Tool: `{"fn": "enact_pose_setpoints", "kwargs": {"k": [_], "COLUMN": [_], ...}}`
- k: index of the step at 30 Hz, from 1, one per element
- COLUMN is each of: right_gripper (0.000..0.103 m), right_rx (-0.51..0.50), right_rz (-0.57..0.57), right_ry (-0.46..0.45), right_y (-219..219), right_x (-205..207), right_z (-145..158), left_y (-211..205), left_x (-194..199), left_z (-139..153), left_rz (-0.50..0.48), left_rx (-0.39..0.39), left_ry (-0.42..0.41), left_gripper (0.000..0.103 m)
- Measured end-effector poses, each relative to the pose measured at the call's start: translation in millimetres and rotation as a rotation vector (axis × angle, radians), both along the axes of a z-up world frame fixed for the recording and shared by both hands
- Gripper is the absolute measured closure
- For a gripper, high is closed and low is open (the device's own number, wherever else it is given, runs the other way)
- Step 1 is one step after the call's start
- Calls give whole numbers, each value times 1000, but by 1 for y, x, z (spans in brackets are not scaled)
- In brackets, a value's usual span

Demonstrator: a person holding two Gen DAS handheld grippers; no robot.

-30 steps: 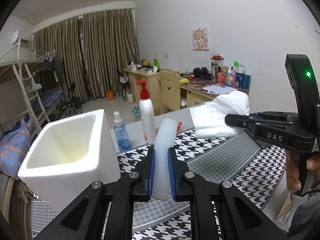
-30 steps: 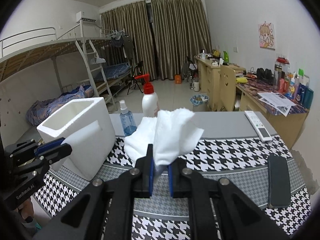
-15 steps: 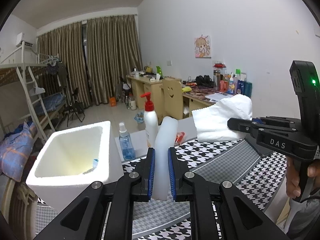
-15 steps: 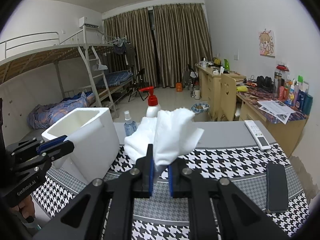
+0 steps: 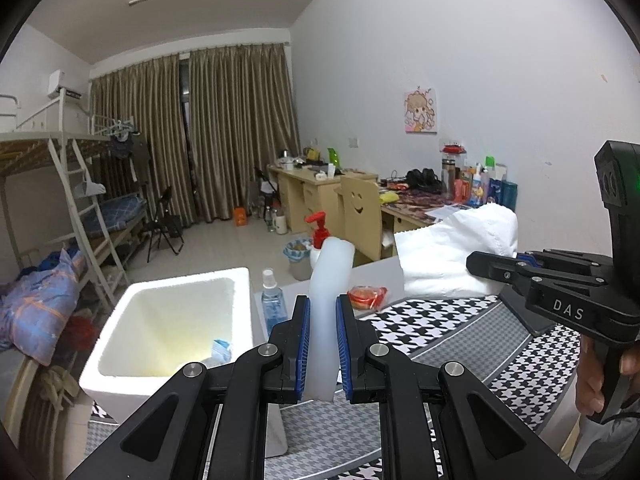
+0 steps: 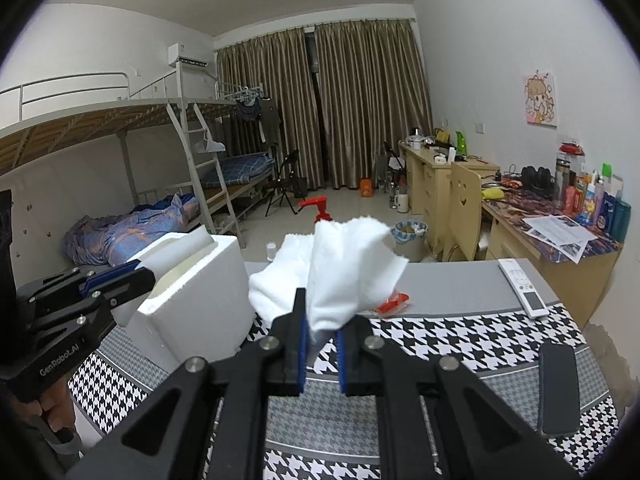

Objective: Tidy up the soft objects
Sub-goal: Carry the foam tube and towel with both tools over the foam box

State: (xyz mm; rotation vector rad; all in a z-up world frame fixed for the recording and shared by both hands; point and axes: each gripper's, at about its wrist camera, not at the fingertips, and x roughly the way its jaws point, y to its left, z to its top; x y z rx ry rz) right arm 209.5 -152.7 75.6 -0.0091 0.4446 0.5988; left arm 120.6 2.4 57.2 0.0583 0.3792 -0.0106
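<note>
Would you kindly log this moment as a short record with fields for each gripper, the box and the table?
left gripper: jaws shut on a white foam strip, held upright
right gripper: jaws shut on a white cloth, bunched above them
foam box: open top, on the table's left, a small blue item inside
table: houndstooth mat, remote, red packet, spray bottle

foam box [image 5: 172,320] white | cloth [image 6: 344,272] white | table mat [image 6: 460,344] black-white houndstooth (grey bands) | pump [image 5: 318,224] red
</note>
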Motion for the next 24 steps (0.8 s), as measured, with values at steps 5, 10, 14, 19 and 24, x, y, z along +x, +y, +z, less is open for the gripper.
{"fn": "enact_pose_setpoints", "kwargs": {"k": [5,10,14,19,24], "right_gripper": [88,88,88,88,88], "right_rx": [-2,2,6,19,15], "right_rz": [6,11,20,53,72], "right_ry": [-13,-19,-24,-21,-28], "right_y": [5,7,11,17,27], "right_x": [-1,-1,-2,-1,-3], "right_z": [3,6,9,12,14], "left_y": [3,7,10,17,25], "left_x": [0,0,0,-2,-3], "left_z": [3,6,8,9,11], "left_rz": [14,31,43,62,90], "left_rx": [8,5,7,3,1], "left_ry": [-18,-30,-39,-50,-56], "left_gripper": [89,89,89,89,89]}}
